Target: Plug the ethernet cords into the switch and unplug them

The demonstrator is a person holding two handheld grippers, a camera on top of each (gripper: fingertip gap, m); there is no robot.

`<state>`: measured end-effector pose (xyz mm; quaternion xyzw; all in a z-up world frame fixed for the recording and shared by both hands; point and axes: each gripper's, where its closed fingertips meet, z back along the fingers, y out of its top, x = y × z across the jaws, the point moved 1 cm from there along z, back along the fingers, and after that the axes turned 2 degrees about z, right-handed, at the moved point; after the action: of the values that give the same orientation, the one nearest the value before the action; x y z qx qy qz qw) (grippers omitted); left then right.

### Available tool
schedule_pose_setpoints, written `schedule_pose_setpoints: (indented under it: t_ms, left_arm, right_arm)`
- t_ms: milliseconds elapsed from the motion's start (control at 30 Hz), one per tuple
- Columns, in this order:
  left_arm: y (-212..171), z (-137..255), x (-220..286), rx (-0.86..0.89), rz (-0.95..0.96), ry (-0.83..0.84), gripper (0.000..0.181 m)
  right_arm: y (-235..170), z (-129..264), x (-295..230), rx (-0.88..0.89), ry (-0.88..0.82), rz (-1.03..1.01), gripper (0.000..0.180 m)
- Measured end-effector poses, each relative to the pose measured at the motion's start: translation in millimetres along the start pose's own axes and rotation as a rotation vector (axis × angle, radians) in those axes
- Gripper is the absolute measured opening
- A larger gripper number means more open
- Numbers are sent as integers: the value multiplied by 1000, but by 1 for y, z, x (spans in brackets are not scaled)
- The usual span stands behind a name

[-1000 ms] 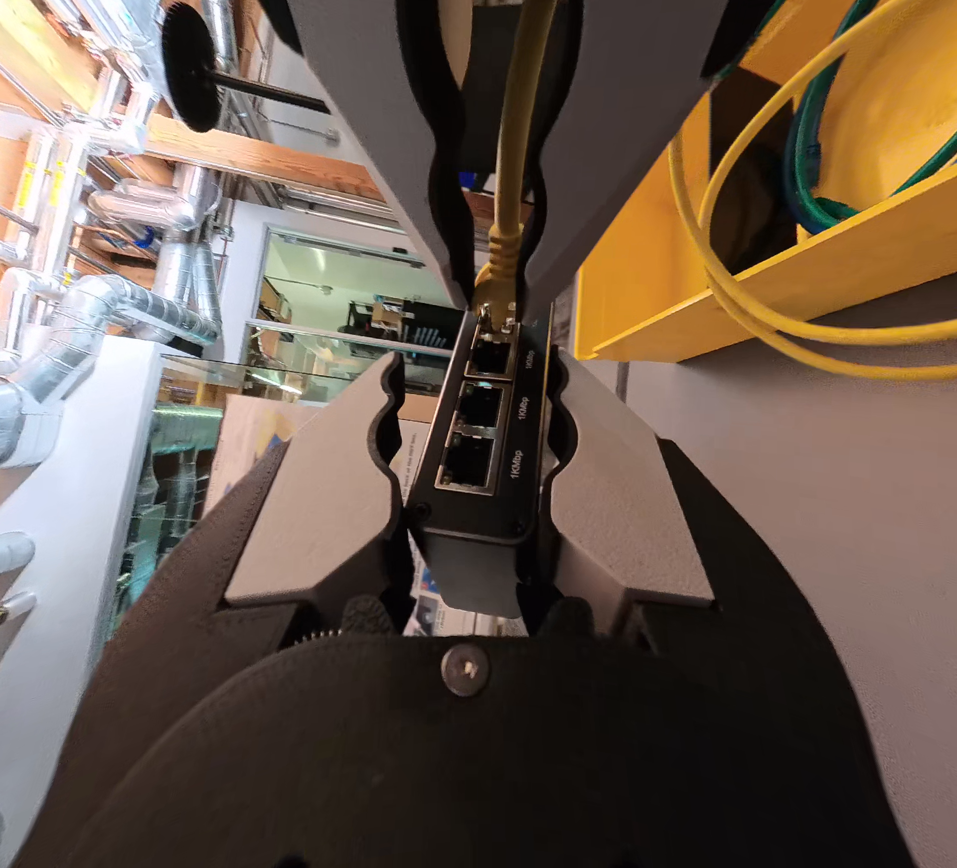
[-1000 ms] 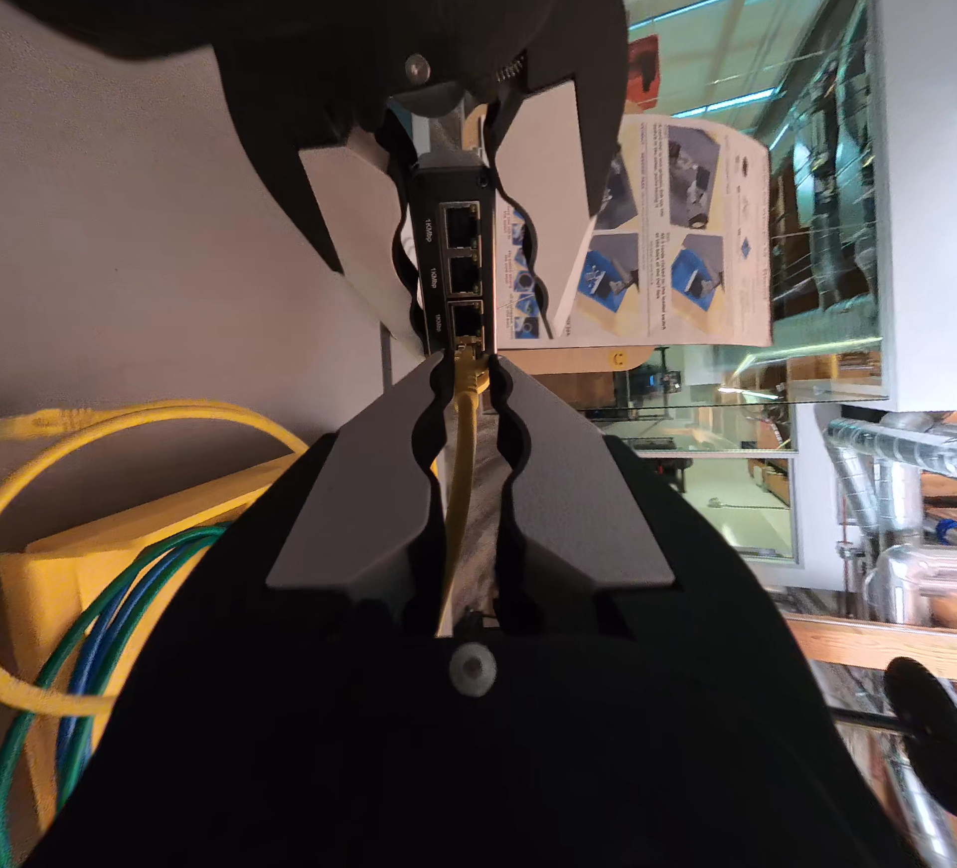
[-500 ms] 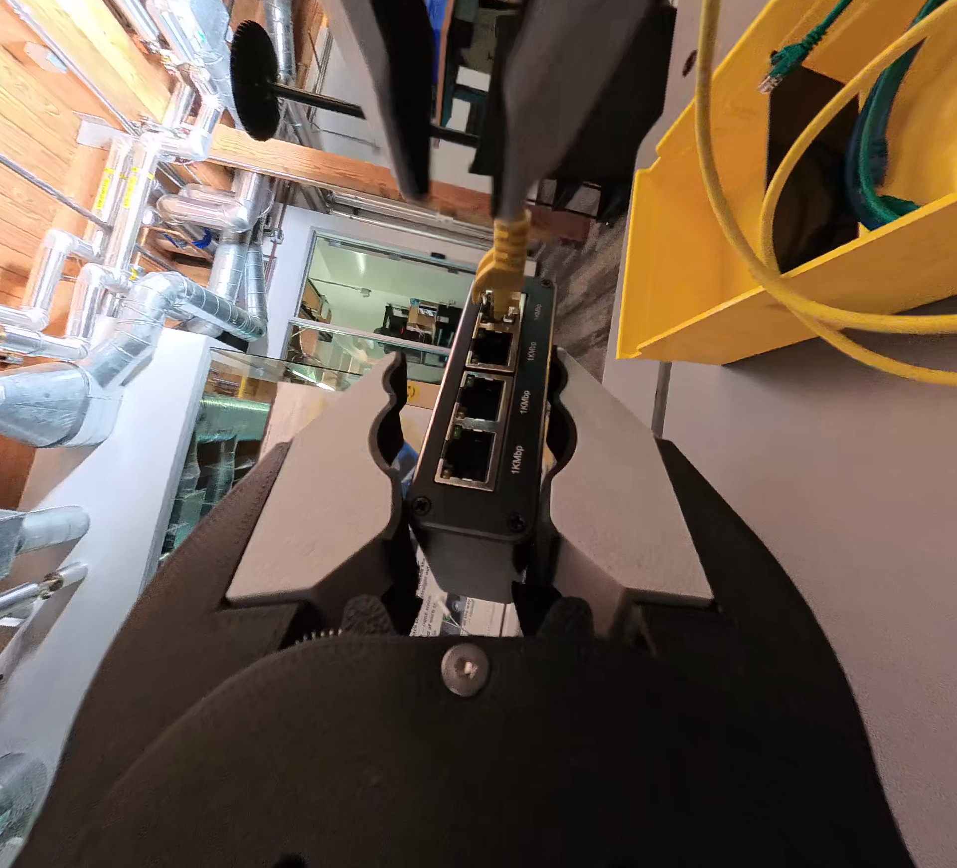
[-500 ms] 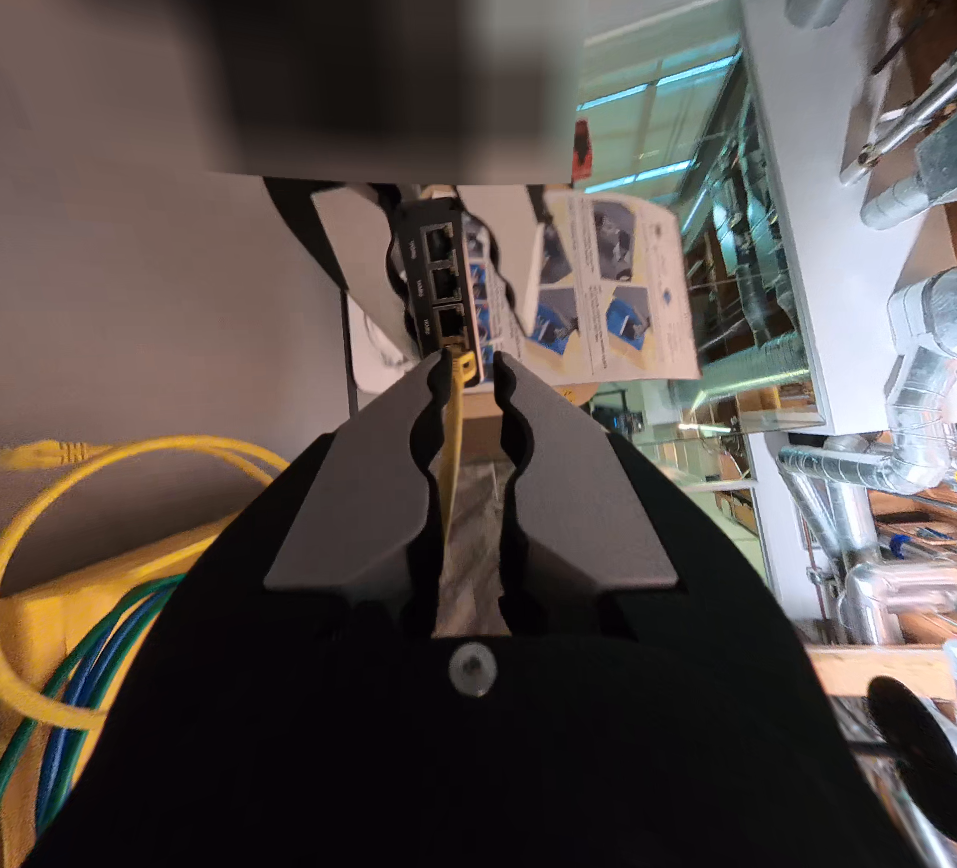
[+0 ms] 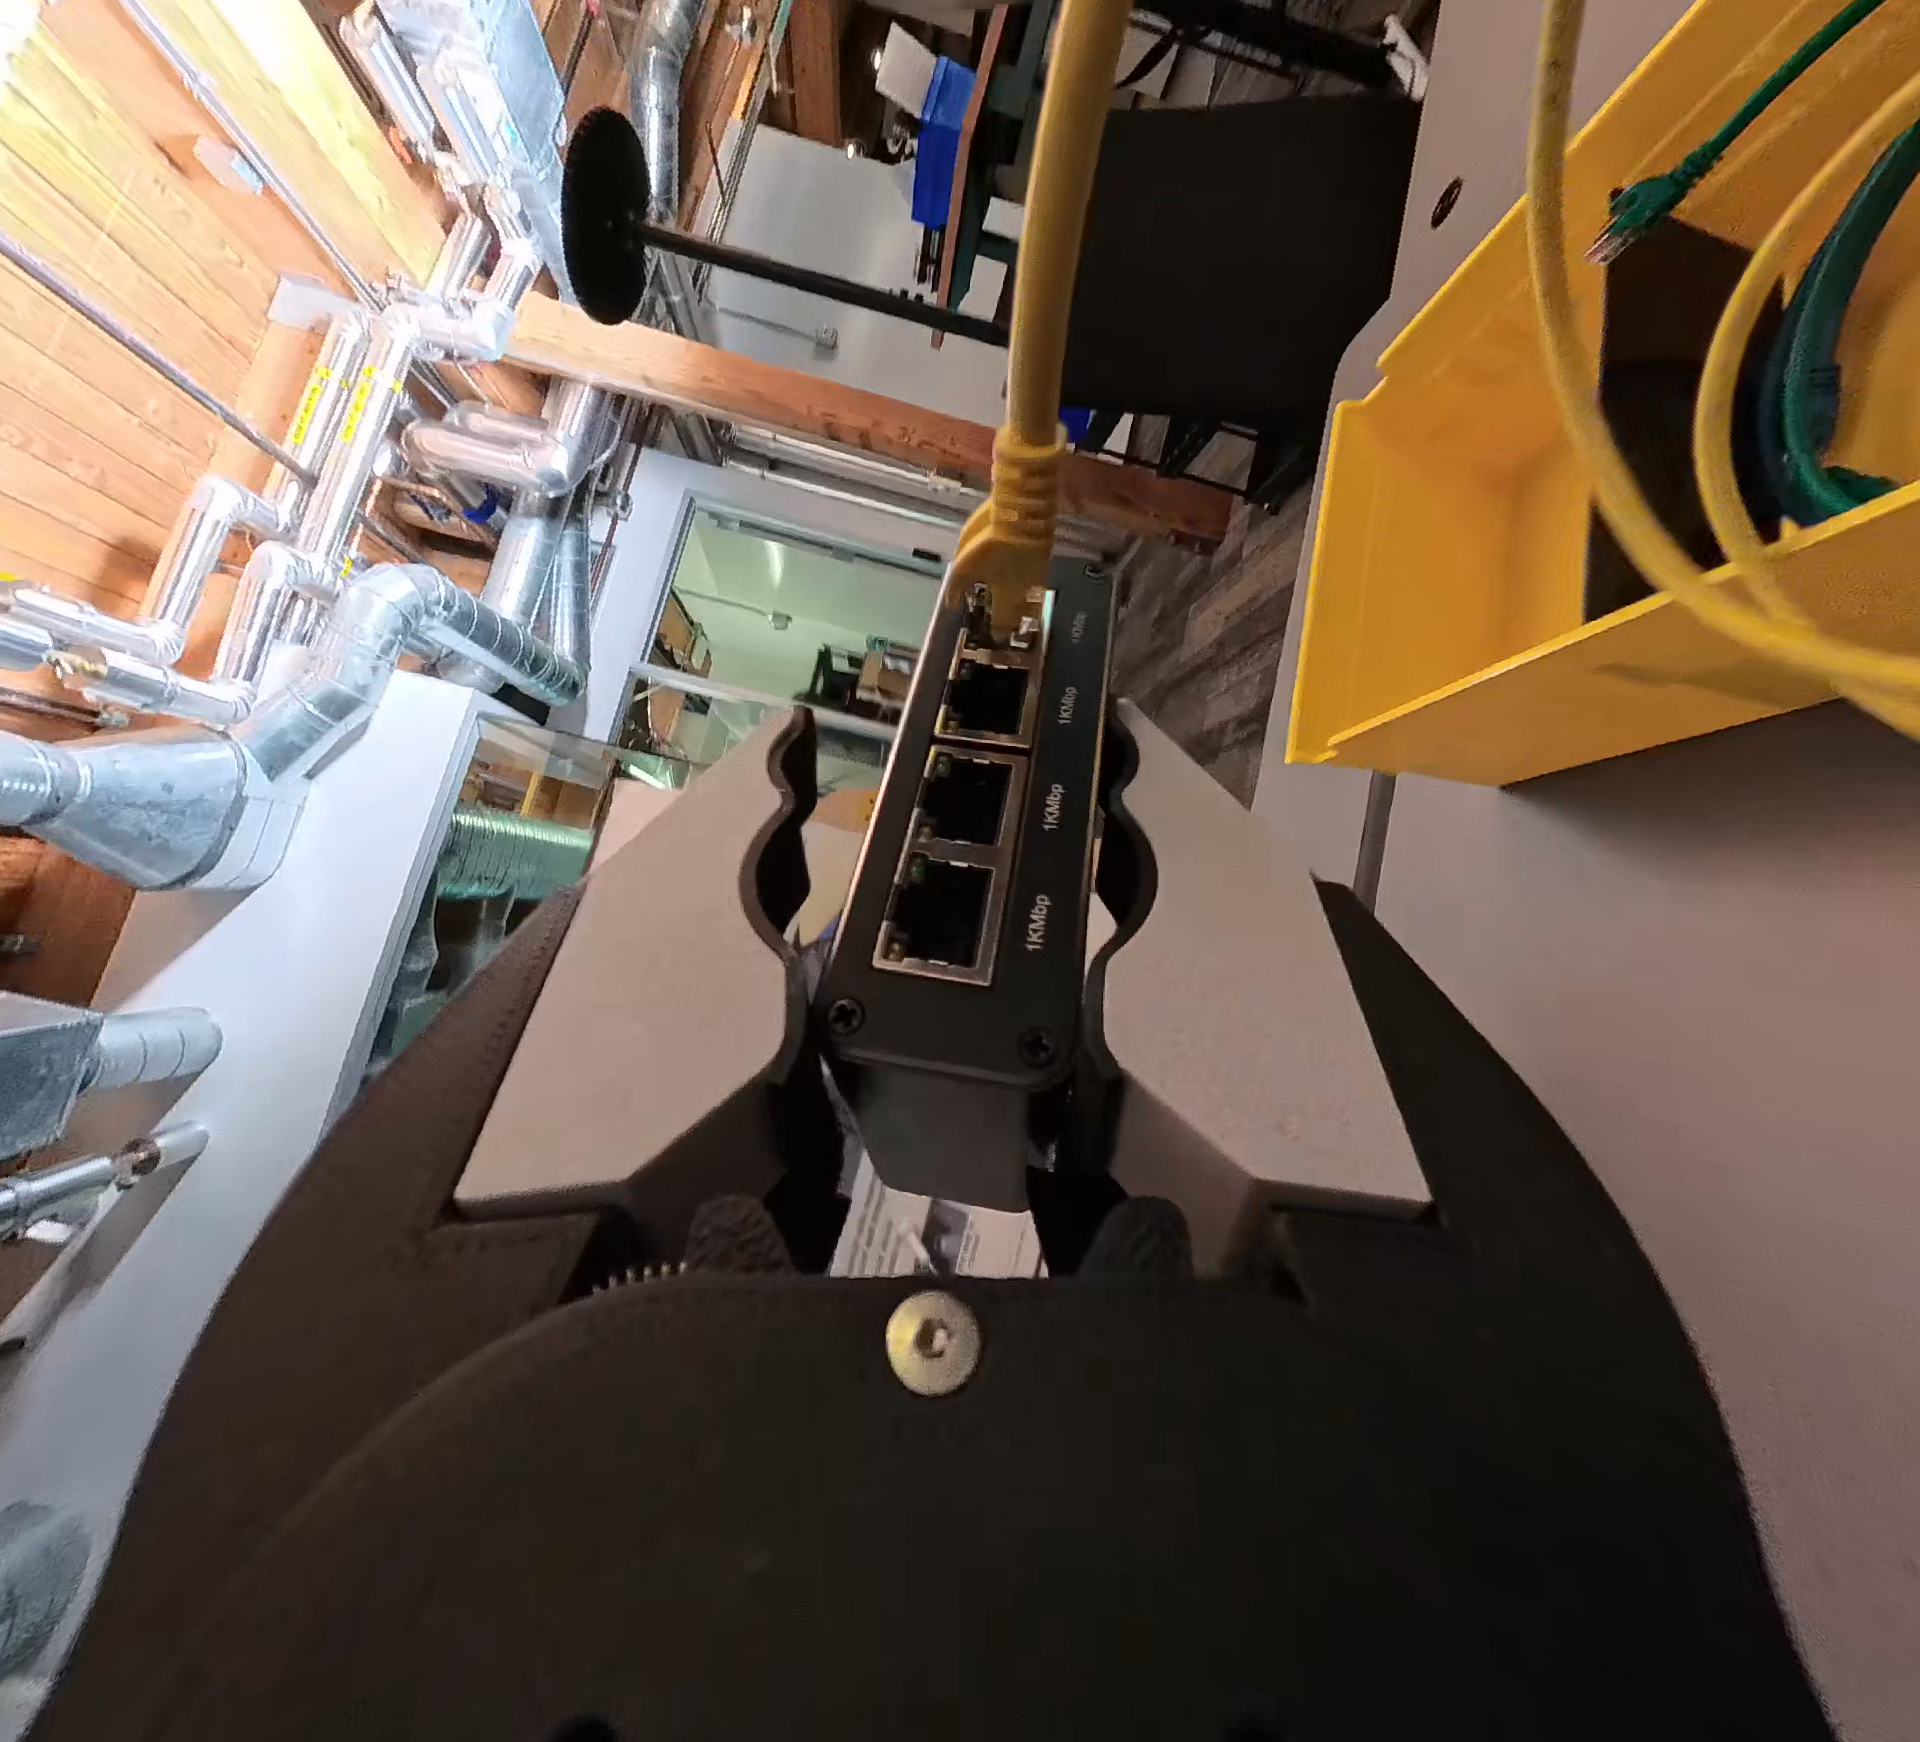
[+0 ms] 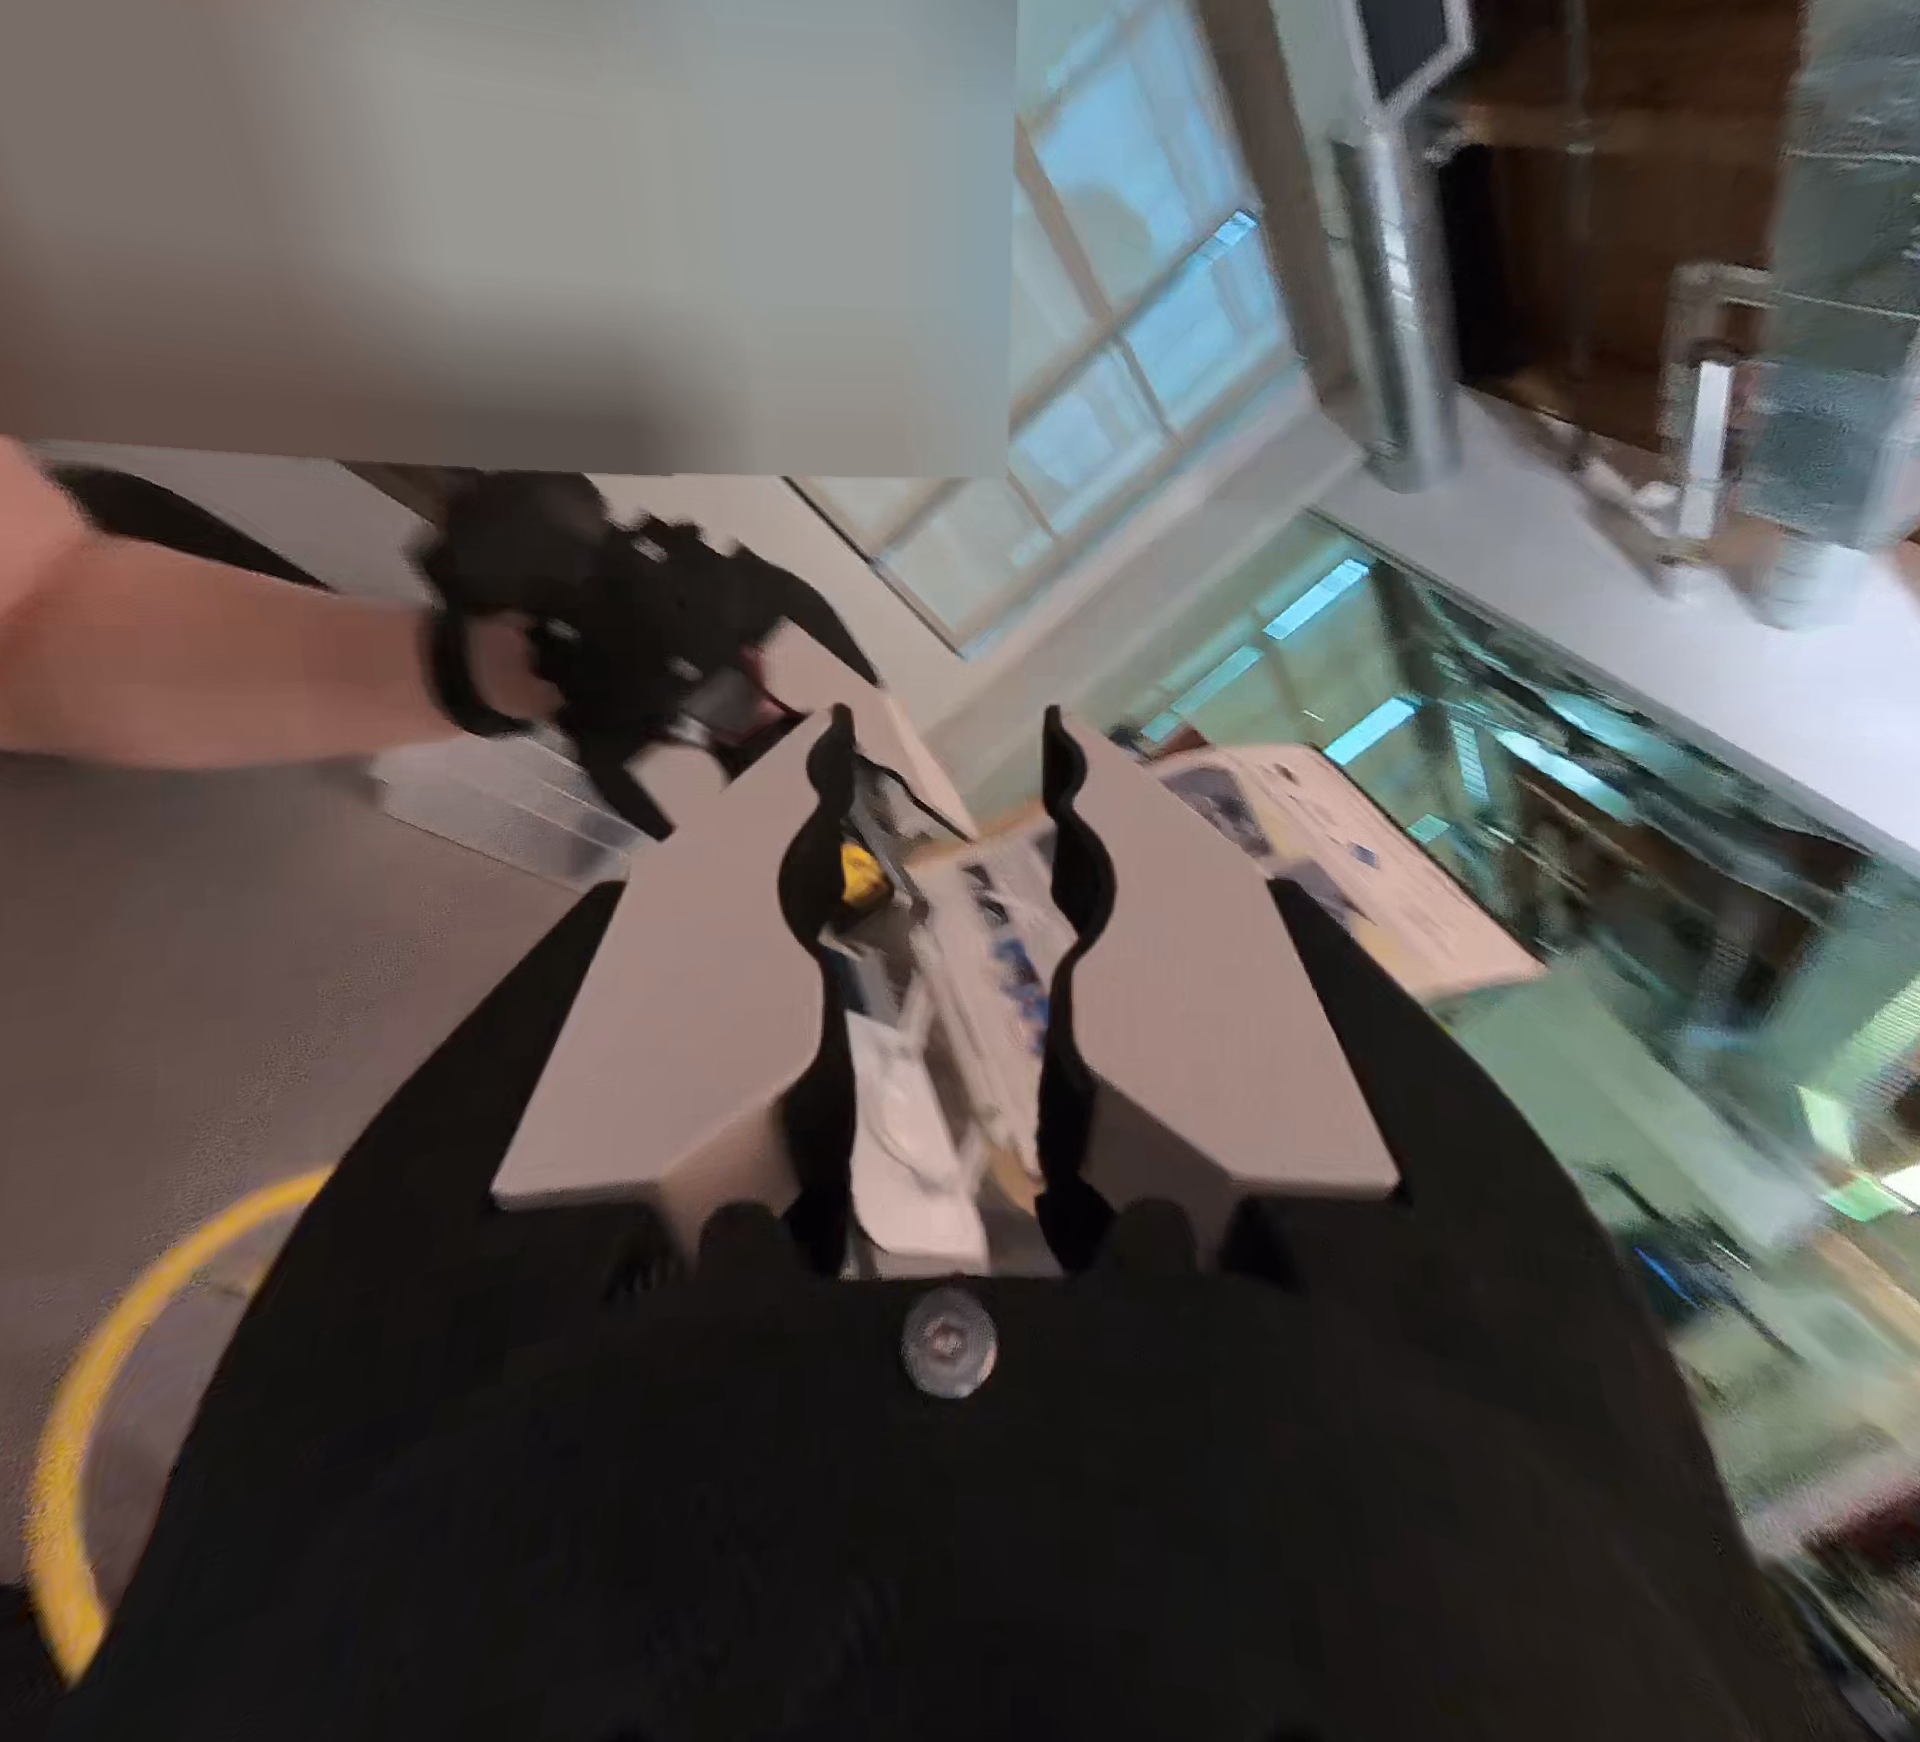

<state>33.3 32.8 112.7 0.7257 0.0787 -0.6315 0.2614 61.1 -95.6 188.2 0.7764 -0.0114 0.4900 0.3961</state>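
Observation:
In the left wrist view my left gripper (image 5: 956,722) is shut on the black switch (image 5: 1047,965) and holds it by its sides, ports facing up. A yellow ethernet cord (image 5: 1065,165) runs up out of frame; its plug (image 5: 1006,572) sits in the farthest port. The three nearer ports are empty. In the blurred right wrist view my right gripper (image 6: 940,742) is open and empty, off to the side. The left gripper (image 6: 623,632) and the hand holding it show beyond it, with a small bit of yellow plug (image 6: 862,884).
A yellow bin (image 5: 1538,684) stands on the grey table (image 5: 1621,1121) at right, holding green cords (image 5: 1829,362) and loops of another yellow cord (image 5: 1558,258). A yellow cord loop (image 6: 94,1380) lies at lower left in the right wrist view. A printed sheet (image 6: 1340,861) lies beyond. Across from one pair of fingers to the other is roughly 15 cm.
My right gripper has let go of the yellow cord, opened and pulled away to the side. The cord stays plugged in the switch. The left gripper still holds the switch.

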Motion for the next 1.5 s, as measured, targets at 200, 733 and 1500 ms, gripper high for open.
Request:
schedule_pose_setpoints:
  t_ms: [200, 733, 1500]
  left_arm:
    - [14, 2, 8, 48, -18, -31, 53]
    - [13, 2, 20, 52, -29, -111, 53]
    - [13, 1, 29, 35, -72, -144, 53]
  right_arm:
    - [-80, -22, -14, -359, 58, 122, 23]
    - [-92, -50, -51, -480, 154, 394, 11]
    - [-96, -49, -59, -515, 205, 377, 14]
